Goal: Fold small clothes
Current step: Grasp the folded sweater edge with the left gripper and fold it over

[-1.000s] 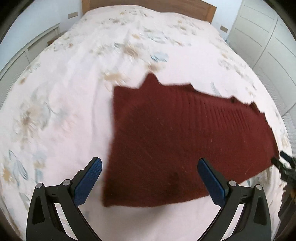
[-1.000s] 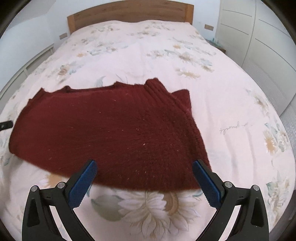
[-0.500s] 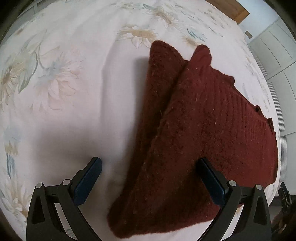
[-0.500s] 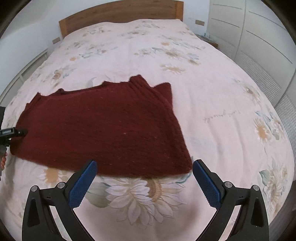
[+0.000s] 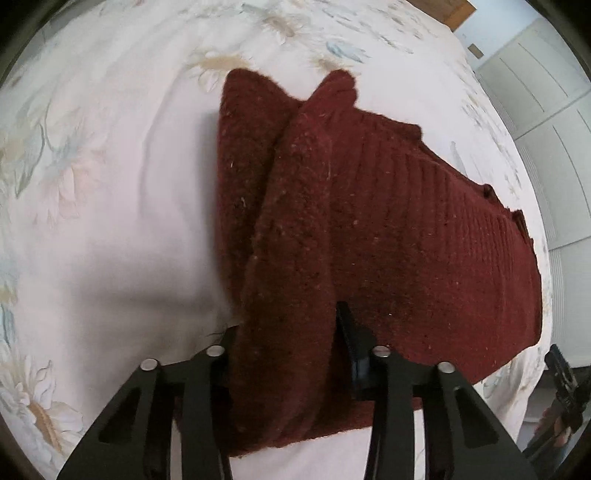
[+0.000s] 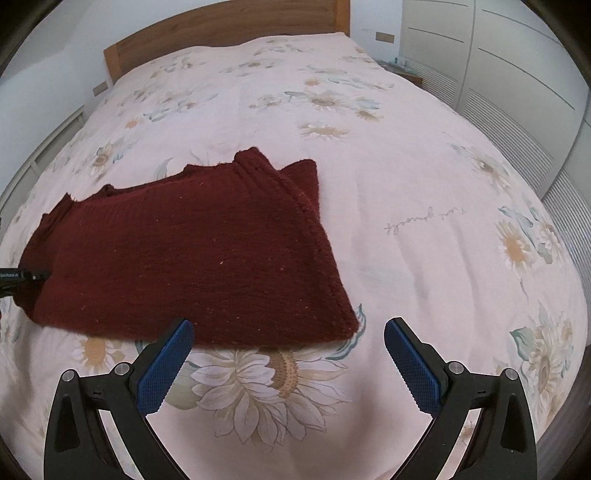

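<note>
The maroon sweater [image 6: 192, 254] lies part-folded on the floral bed [image 6: 424, 184]. In the last half second the left tool [image 5: 286, 339] has clamped its raised edge at 6 o'clock, ready to fold; the right tool [image 6: 288, 363] hangs wide open, empty.

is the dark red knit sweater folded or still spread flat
Folded, at least once: the dark red knit sweater lies on the floral bedspread with layered edges stacked at its right side, and the left tongs pinch a doubled edge.

Floral bedspread [image 6: 424, 177], wooden headboard [image 6: 221, 29], white wardrobe doors [image 6: 517, 74], possibly a bedside table [image 6: 406, 72]
</note>
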{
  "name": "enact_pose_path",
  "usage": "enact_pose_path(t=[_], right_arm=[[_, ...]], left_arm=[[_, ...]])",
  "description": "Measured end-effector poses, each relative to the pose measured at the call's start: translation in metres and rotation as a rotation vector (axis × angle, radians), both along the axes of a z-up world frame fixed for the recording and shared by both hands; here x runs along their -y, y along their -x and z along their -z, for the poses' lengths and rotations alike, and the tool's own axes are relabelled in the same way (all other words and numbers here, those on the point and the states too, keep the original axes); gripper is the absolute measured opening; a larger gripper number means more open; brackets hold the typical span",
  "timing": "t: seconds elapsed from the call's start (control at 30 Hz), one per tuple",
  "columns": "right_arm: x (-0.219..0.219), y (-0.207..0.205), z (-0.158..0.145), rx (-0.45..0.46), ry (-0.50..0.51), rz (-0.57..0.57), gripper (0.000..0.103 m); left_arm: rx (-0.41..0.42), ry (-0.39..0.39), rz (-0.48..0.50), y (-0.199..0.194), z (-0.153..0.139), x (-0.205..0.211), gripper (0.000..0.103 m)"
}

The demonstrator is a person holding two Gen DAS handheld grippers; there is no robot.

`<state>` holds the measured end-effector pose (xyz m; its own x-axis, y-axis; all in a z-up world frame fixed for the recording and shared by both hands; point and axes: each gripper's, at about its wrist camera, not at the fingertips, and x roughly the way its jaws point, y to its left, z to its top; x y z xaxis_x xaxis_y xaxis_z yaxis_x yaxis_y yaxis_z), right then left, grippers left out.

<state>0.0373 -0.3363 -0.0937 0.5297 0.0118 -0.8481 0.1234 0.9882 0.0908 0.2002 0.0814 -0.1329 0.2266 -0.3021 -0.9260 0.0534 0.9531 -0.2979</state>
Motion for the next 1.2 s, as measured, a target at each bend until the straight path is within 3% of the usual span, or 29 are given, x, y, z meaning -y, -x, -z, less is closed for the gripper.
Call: enact_pose_path(t=[0.33,0.47,0.67,0.83,1.0,1.2], right_arm=[[0.016,0.004,-0.012,0.037,-0.021,0.025,0.103],[0.028,0.005,-0.020,0.051,-0.024,0.044,0.103],[0.058,0.007,-0.035,0.071,-0.037,0.107,0.103],[0.082,0.017,-0.045,0.088,-0.031,0.150,0.103],[0.103,0.031,-0.038,0.059,-0.032,0.196,0.103],[0.115,0.043,-0.016,-0.005,-0.039,0.224,0.103]], left_arm=[[0.060,0.060,0.054,0.006,-0.071,0.013,0.025],[0.096,0.098,0.096,0.004,-0.111,0.045,0.021],[0.148,0.102,0.206,-0.003,-0.157,0.131,0.018],[0.149,0.118,0.294,-0.008,-0.156,0.228,0.018],[0.105,0.110,0.362,0.005,-0.125,0.303,0.018],[0.070,-0.031,0.404,0.021,-0.068,0.356,0.018]])
